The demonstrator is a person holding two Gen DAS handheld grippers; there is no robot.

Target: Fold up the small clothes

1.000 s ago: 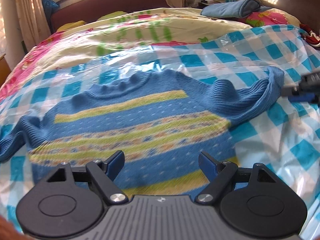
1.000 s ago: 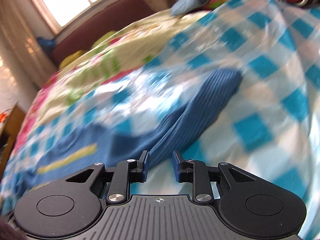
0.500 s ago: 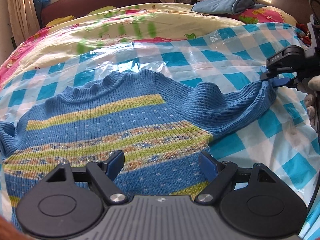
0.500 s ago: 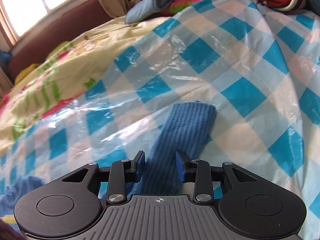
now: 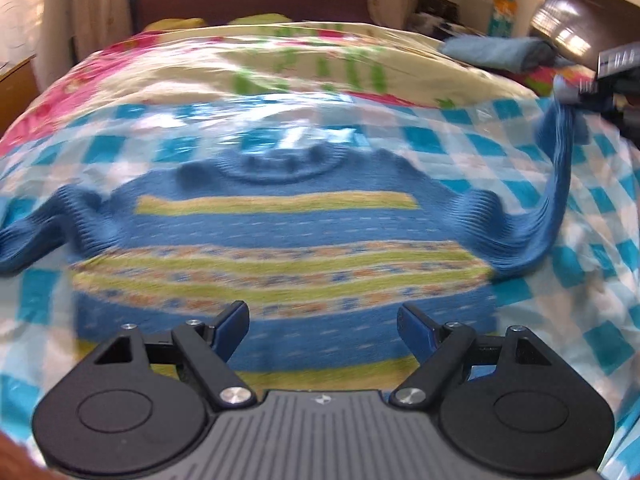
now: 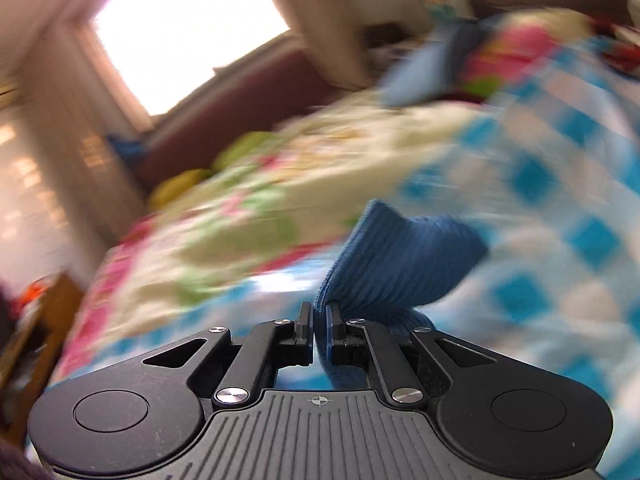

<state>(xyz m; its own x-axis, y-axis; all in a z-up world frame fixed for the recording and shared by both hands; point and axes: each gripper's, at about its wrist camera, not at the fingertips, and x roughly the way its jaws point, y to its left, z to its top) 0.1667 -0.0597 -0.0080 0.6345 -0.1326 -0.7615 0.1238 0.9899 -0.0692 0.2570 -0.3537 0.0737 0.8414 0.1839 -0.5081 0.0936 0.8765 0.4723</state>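
One sleeve [image 6: 400, 264] now lifted off the bed, right claw [image 6: 319, 324] closing onto it, left claw [image 5: 322, 330] wide, empty.

Blue yellow-striped sweater [image 5: 280, 232], blue-checked sheet [image 5: 592, 264]

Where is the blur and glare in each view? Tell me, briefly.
Left wrist view: motion blur smears the sweater and checked plastic sheet, white glare beyond the collar. Right wrist view: heavier smear, window blown out white, only the sleeve cuff fairly crisp.
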